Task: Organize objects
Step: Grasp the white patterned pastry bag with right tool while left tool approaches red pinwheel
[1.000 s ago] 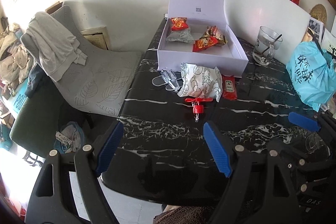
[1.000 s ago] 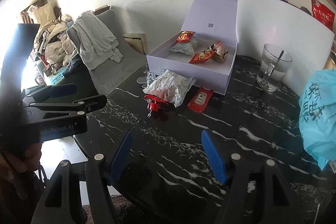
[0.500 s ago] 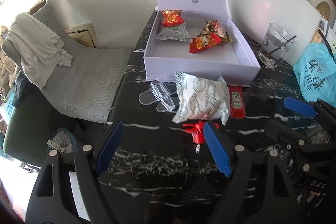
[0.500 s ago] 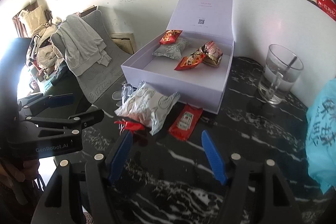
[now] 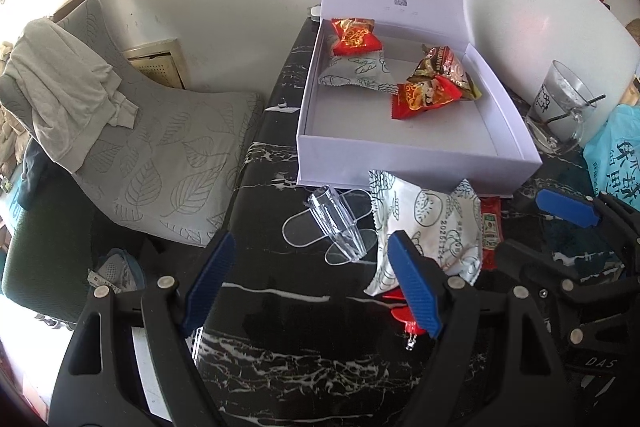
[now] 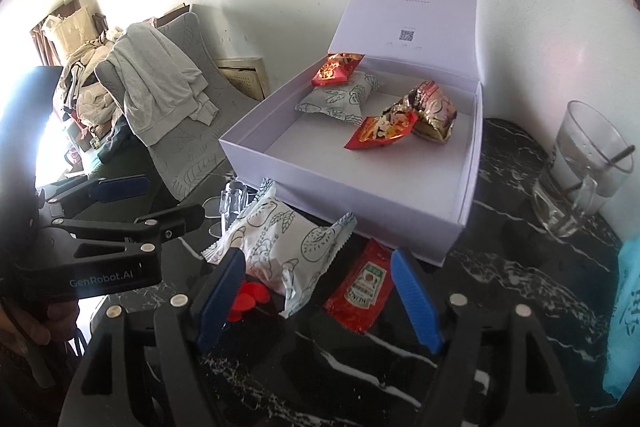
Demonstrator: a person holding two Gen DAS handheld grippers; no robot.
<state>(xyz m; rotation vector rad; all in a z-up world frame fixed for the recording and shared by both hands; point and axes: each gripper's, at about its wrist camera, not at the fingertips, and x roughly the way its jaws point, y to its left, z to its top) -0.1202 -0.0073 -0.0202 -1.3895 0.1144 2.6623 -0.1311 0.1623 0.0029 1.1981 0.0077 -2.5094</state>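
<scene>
Ketchup sachet (image 6: 358, 291), red and flat, lies between right gripper's (image 6: 320, 297) just-widened, empty jaws.

glossy marble table (image 5: 304, 355); matt cardboard box (image 5: 400, 159).

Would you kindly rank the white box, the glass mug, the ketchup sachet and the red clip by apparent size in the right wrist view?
1. white box
2. glass mug
3. ketchup sachet
4. red clip, though the patterned snack pack partly hides it, so its full size is unsure.
</scene>
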